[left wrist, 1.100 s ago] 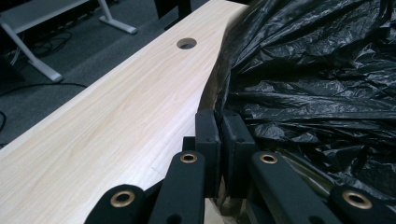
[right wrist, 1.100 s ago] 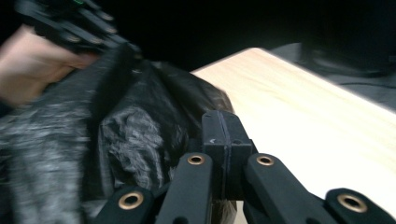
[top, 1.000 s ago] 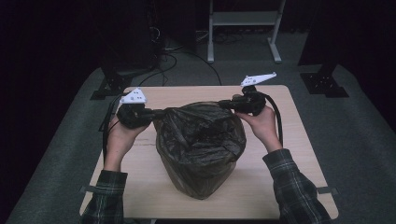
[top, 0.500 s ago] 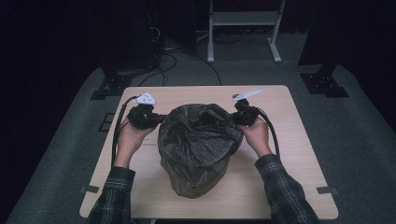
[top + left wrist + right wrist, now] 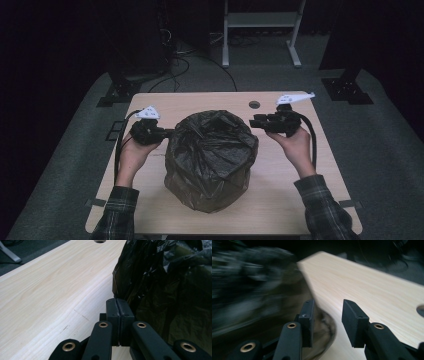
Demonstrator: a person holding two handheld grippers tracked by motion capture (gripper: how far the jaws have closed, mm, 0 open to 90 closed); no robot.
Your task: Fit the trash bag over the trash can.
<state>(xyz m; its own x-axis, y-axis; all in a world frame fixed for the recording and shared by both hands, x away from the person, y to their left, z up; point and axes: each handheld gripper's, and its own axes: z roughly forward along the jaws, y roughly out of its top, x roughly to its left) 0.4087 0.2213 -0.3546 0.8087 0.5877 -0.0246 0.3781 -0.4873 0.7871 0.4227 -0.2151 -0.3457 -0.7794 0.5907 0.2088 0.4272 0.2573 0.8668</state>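
A black plastic bag (image 5: 212, 155) is draped over a round bulky shape in the middle of the wooden table (image 5: 200, 102). My left gripper (image 5: 167, 133) is at the bag's left side. Its jaws are pressed together (image 5: 117, 305), with their tips at the edge of the bag (image 5: 170, 290), pinching the film. My right gripper (image 5: 254, 121) hovers just off the bag's upper right with its jaws apart. In the right gripper view, the right gripper (image 5: 328, 317) holds nothing, and the bag (image 5: 249, 290) is a blur to its left.
A cable hole (image 5: 254, 105) is in the table near the far edge, close to the right gripper. Bare wood lies to the left, right and front of the bag. A white metal stand (image 5: 260, 30) and cables are on the dark floor beyond the table.
Both grippers came down and toward the person with the bag's rim. The right gripper has now opened, let go of the bag and drawn away to the right. The left stays shut.
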